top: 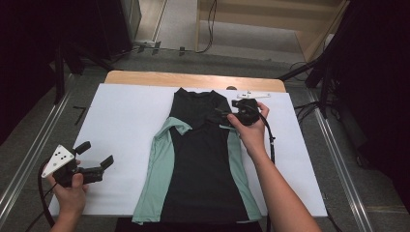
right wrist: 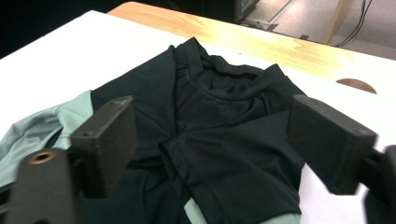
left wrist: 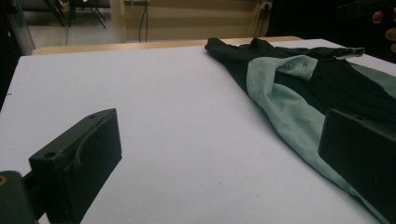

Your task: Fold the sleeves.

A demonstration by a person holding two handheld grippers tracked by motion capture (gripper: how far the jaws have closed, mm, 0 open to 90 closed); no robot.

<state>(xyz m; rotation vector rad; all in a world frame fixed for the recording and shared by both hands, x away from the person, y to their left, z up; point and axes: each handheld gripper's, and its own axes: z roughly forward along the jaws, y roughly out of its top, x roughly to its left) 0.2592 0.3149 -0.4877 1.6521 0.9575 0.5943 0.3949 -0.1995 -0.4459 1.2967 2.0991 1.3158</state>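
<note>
Right gripper (top: 223, 117) hovers above the folded shirt (top: 200, 164), jaws released; left gripper (top: 96, 157) rests aside, jaws spread.

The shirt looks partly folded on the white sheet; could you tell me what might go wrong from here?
1. The right claw hangs open just above the folded-in sleeve; drawing away low could snag the cloth and undo the fold.
2. The shirt has its hem at the near edge of the white sheet; a tug might slide it off.
</note>
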